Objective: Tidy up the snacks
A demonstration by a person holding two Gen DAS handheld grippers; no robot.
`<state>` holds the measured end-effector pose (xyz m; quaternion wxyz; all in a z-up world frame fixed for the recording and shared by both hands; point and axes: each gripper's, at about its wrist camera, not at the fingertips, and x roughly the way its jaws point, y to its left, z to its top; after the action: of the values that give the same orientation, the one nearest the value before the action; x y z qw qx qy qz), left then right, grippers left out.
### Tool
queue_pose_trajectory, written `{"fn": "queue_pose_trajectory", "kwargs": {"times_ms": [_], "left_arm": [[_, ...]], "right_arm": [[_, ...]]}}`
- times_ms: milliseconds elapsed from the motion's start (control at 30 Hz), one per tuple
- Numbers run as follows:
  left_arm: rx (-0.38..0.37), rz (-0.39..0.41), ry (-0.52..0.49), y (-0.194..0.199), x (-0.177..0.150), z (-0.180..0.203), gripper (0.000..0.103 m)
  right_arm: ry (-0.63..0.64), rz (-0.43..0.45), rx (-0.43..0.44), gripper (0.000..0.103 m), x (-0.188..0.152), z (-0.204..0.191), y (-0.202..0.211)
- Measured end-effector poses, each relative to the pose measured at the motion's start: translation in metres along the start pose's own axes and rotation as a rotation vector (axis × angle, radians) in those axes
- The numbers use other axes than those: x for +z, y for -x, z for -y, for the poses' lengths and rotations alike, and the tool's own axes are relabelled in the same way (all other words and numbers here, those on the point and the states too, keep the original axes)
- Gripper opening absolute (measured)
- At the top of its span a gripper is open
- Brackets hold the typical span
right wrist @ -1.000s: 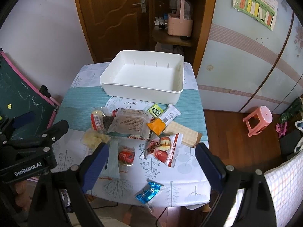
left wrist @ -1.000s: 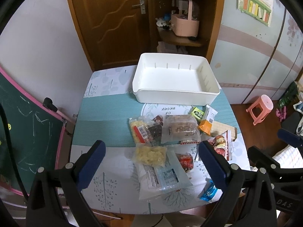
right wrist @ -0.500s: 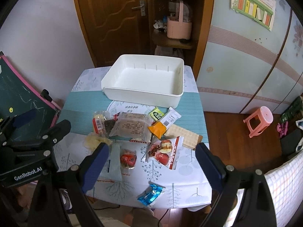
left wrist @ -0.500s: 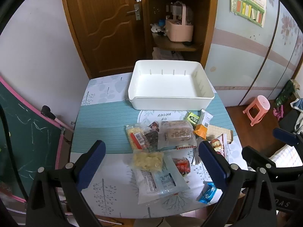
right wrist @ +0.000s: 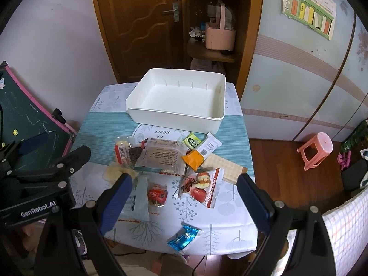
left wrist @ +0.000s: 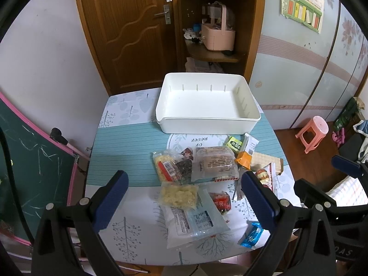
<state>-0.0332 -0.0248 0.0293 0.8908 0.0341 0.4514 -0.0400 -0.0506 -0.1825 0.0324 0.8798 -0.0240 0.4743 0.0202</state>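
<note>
An empty white bin stands at the far side of the small table. Several snack packets lie in front of it: a clear cake packet, a yellow chips bag, a large clear bag, a red sweet, an apple-picture packet, an orange packet and a blue wrapper. My left gripper and right gripper are open and empty, held above the table's near edge.
A chalkboard leans at the table's left. A wooden door and a corner shelf with a pink basket stand behind. A pink stool is on the floor at the right.
Both grippers have pulled back and up a little, so the table and bin look slightly farther away. Nothing on the table has moved.
</note>
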Motion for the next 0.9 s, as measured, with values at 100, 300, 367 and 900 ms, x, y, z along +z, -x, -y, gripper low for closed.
{"fn": "queue_pose_trajectory", "kwargs": {"times_ms": [100, 300, 367, 900], "left_arm": [[0.001, -0.001, -0.001, -0.001, 0.001, -0.001, 0.098], [-0.008, -0.006, 0.002, -0.001, -0.002, 0.001, 0.098], [-0.008, -0.005, 0.002, -0.001, -0.002, 0.002, 0.098], [-0.012, -0.031, 0.007, -0.003, -0.014, 0.001, 0.097]], "right_arm": [[-0.001, 0.001, 0.0, 0.093, -0.001, 0.0, 0.0], [-0.001, 0.001, 0.001, 0.093, -0.001, 0.0, 0.0], [-0.001, 0.0, 0.002, 0.093, -0.001, 0.0, 0.0], [0.008, -0.019, 0.033, 0.092, -0.014, -0.008, -0.001]]}}
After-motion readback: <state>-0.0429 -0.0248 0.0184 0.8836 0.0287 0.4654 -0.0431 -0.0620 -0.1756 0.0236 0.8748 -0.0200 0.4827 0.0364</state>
